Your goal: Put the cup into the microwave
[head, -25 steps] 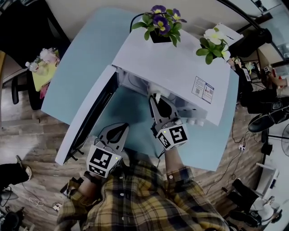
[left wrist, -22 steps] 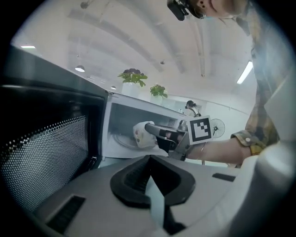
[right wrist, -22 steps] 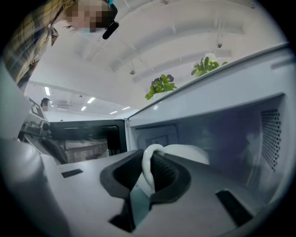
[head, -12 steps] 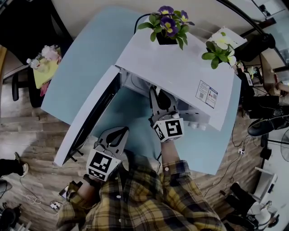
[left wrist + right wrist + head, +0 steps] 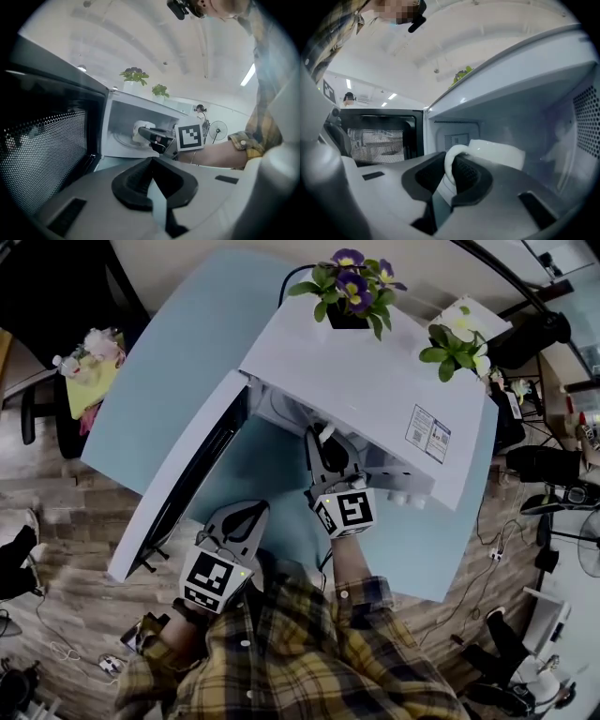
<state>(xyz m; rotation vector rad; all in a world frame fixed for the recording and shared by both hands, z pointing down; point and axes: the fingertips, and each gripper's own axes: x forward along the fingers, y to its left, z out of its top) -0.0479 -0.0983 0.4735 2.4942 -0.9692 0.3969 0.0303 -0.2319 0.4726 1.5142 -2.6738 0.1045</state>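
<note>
One tool had moved: the right tool (image 5: 323, 444) had sunk deeper into the microwave (image 5: 366, 381) at upper centre, jaws closing on the handle of the cup (image 5: 497, 157), which was inside and seemingly ready to set down, while the left tool (image 5: 242, 514) idled with jaws together, empty.

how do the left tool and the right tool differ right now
The right tool reaches into the open microwave; the left tool is outside it. The right tool's jaws are closing on the handle of the white cup; the left tool's jaws are together with nothing between them. Both share the same grey two-jaw build.
</note>
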